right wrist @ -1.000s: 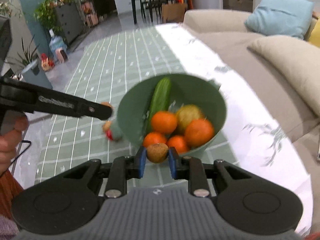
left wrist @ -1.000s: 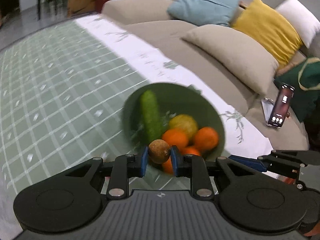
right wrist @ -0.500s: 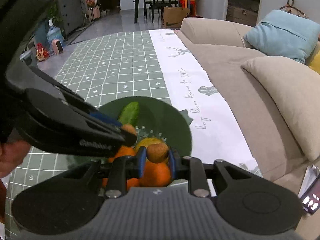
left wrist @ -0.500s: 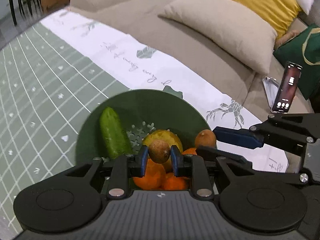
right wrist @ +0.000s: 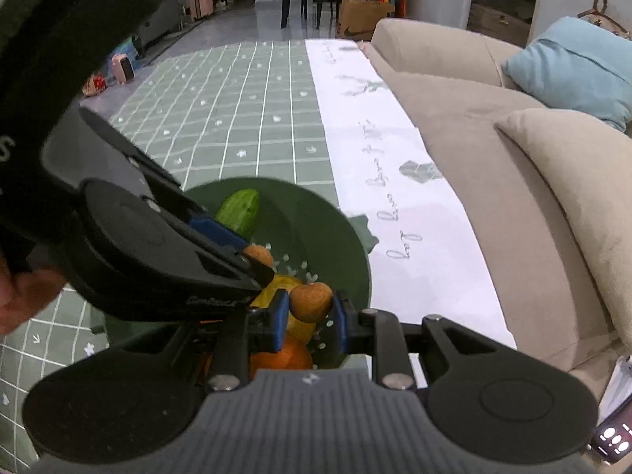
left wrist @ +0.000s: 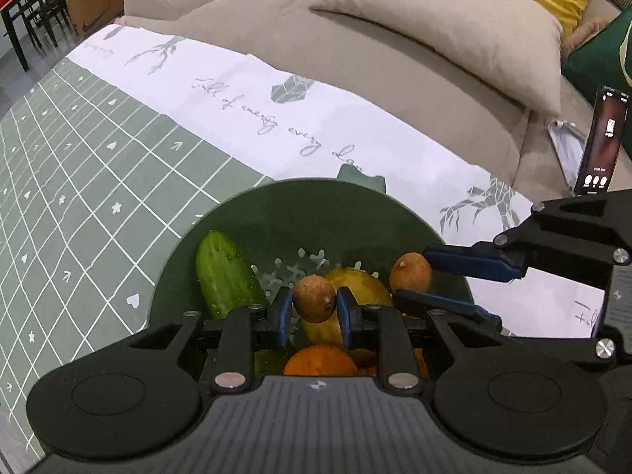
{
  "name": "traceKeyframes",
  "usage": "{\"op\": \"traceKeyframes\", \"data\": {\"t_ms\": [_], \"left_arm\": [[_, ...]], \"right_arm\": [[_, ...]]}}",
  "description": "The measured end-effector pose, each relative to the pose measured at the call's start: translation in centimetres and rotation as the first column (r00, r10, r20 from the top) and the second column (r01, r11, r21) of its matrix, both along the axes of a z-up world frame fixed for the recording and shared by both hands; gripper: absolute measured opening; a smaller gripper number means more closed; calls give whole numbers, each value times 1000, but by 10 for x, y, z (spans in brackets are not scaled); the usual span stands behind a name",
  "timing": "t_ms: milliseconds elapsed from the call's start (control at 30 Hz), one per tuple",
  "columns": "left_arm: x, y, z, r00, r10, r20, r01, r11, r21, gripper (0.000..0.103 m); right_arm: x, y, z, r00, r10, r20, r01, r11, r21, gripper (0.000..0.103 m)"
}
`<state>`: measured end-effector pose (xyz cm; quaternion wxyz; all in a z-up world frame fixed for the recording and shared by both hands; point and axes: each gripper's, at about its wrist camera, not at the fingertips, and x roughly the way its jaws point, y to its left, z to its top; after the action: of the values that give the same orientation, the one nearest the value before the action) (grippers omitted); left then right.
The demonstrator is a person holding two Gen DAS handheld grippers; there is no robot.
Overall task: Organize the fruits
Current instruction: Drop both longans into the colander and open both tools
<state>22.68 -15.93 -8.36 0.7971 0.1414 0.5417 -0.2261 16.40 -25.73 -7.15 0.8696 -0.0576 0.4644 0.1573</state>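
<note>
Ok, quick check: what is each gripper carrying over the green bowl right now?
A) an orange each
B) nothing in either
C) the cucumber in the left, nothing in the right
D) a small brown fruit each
D: the left gripper is shut on a small brown fruit, and the right gripper pinches another brown fruit, both over the green bowl.

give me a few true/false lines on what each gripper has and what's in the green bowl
1. The left gripper is shut on a small brown round fruit. True.
2. The right gripper is empty. False: it grips another small brown fruit.
3. A green cucumber lies in the dark green bowl. True.
4. The bowl sits on the beige sofa. False: it is on the green grid-patterned cloth.
</note>
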Motion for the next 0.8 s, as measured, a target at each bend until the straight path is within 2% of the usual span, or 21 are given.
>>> {"op": "traceKeyframes", "data": {"t_ms": [300, 400, 533, 667, 800], "left_arm": [[6, 3, -5, 999, 39, -7, -39, 999, -13, 29], [7, 8, -3, 998, 63, -3, -63, 998, -21, 40], [4, 15, 4, 996, 88, 24, -87, 995, -48, 43], [-1, 21, 18, 992, 106, 65, -101, 992, -80, 44], [-11, 25, 32, 989, 110, 102, -100, 990, -99, 44]], "right_arm": [[5, -1, -12, 999, 9, -36, -10, 1000, -22, 20], [6, 1, -13, 999, 10, -41, -11, 1000, -28, 20], [8, 6, -13, 999, 27, -42, -29, 999, -46, 21], [6, 10, -7, 998, 57, -30, -58, 997, -57, 38], [1, 13, 5, 998, 62, -8, -62, 995, -77, 39]]}}
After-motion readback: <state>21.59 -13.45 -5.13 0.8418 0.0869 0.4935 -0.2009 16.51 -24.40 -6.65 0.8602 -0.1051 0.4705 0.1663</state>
